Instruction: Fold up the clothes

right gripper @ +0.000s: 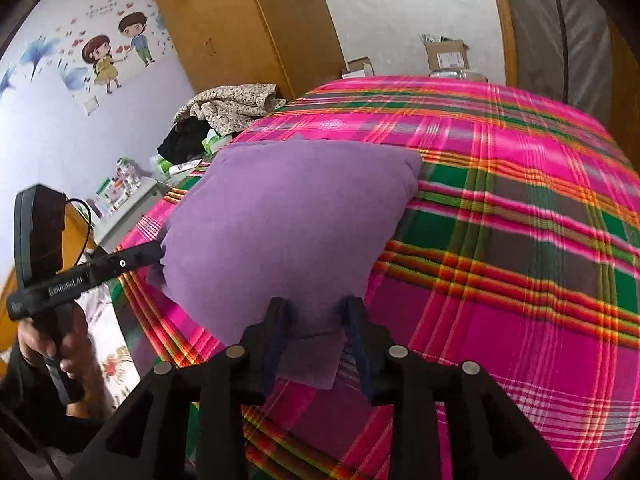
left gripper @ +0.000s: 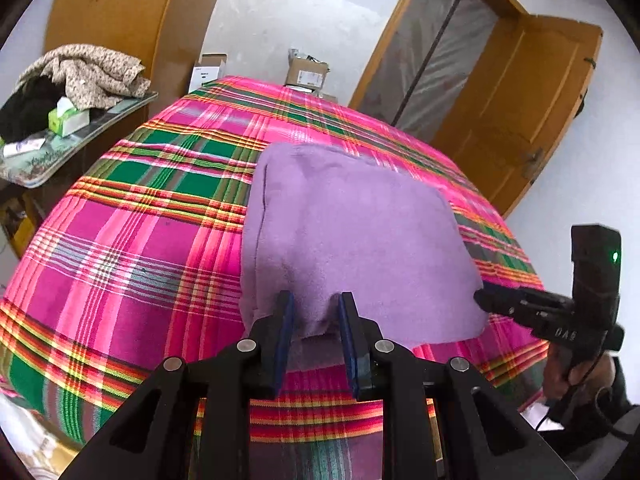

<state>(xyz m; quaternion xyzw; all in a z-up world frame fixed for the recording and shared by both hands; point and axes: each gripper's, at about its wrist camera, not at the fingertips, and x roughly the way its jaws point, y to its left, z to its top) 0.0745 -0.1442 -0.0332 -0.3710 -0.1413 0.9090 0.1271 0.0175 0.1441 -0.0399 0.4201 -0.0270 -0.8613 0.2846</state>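
Fingers on both the left gripper (left gripper: 314,312) and right gripper (right gripper: 314,316) are pinched onto the near edge of the purple garment (left gripper: 352,232) on the plaid bedspread (left gripper: 132,248), so I'd lift both corners evenly, keep it taut, and carry it straight over to the far edge.

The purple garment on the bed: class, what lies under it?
Under the purple garment lies the pink plaid bedspread, visible all around it. Whatever sits directly beneath the garment is covered.

Plaid bedspread (left gripper: 132,240) covers bed. Side table (left gripper: 80,148) at its left edge: tissue box (left gripper: 68,118), heaped clothes (left gripper: 92,72). Cardboard box (left gripper: 306,72) beyond far edge.
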